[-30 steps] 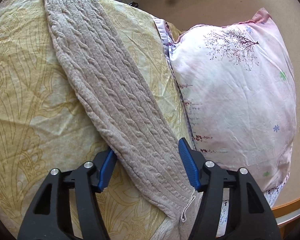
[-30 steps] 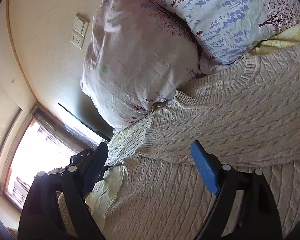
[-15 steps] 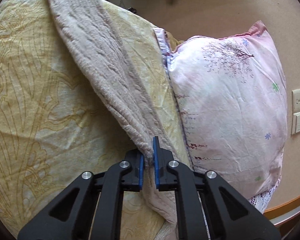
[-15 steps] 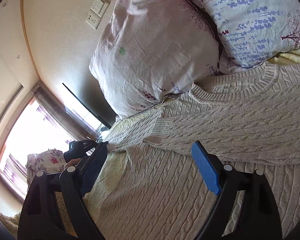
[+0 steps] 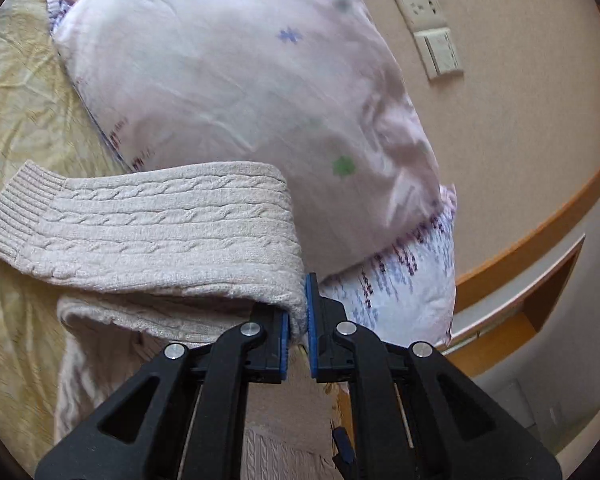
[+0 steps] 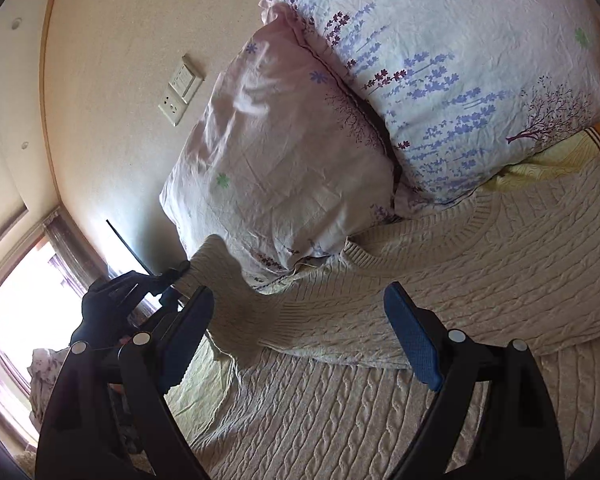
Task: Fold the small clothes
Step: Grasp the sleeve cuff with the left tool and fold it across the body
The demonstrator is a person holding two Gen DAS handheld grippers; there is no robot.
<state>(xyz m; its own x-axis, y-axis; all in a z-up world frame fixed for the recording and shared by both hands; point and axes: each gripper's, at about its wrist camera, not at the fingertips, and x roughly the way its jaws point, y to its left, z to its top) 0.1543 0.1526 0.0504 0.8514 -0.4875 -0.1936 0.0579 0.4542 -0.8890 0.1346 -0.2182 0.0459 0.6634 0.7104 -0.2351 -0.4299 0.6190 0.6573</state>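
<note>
Sleeve fold in hand: left gripper [image 5: 298, 326] pinches the sleeve [image 5: 152, 224]; next, lay it across the sweater [image 6: 480, 264]; right gripper [image 6: 300, 344] spread, empty

Pink pillow [image 5: 236, 92] leans on lavender-print pillow [image 6: 460, 52], both on yellow bedsheet [image 5: 16, 120]. Wall socket [image 5: 420, 4] above switch [image 5: 442, 54]; bright window [image 6: 16, 316] at left.

A: Any writing to read anywhere?
B: None. The pillows [image 6: 284, 160] carry only printed flowers and trees, and the wall plates [image 5: 428, 28] show no legible marks.
</note>
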